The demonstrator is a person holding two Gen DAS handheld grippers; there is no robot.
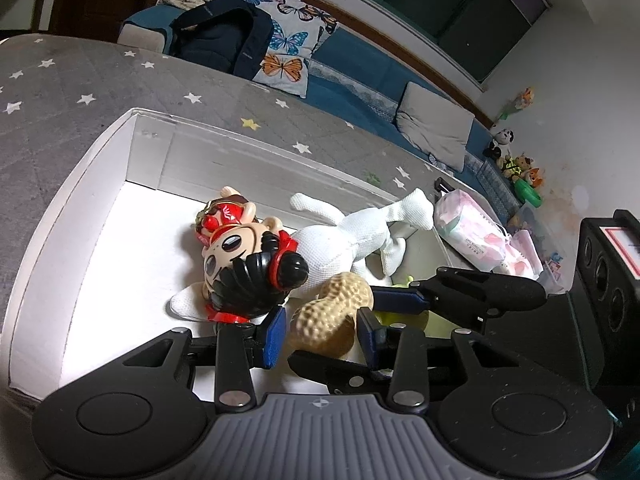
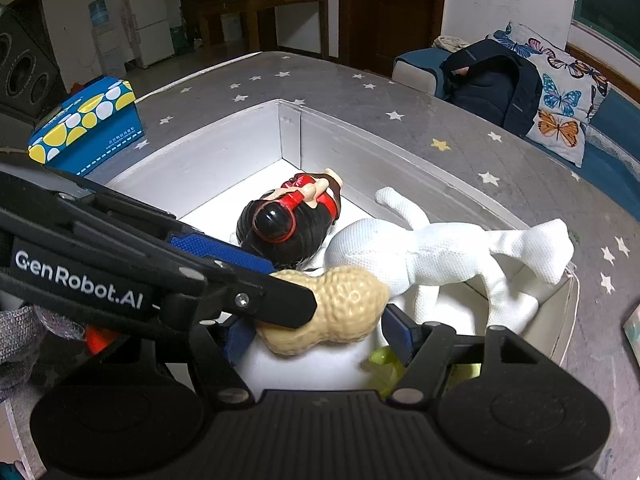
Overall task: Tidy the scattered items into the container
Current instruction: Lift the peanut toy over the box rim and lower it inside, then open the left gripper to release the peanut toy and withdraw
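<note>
**Peanut toy held low over the box, flanked by both tongs**

The left gripper (image 1: pixel 322 330) is seen with its blue pads pressed against the two sides of the peanut toy (image 1: pixel 332 312), so the toy appears to be pinched there. The right gripper (image 2: pixel 316 336) is set around the same toy from the other side, with its fingers standing fairly wide. One pad looks to meet the shell and the other is hidden behind the left tool, so whether it is gripping cannot be told.

The peanut toy is held within the near end of the white box (image 1: pixel 100 148), just above or on the floor; which of the two cannot be made out. Just beyond it, a black-haired doll in red (image 1: pixel 240 256) is lying on the box floor. A white plush figure (image 1: pixel 352 240) is draped beside the doll, with one limb over the box wall. A yellow-green object (image 2: pixel 384 360) is partly hidden under the right fingers. The box is resting on a grey star-patterned cover (image 1: pixel 60 80).

The toy is judged to be light and moulded, probably stiff or slightly yielding. Its dimpled skin should give the pads some purchase. Its two rounded lobes could be squeezed out of a hard pinch, so the narrow waist is judged the safest place to be held. Little force should be needed, and a short drop should be harmless.
</note>
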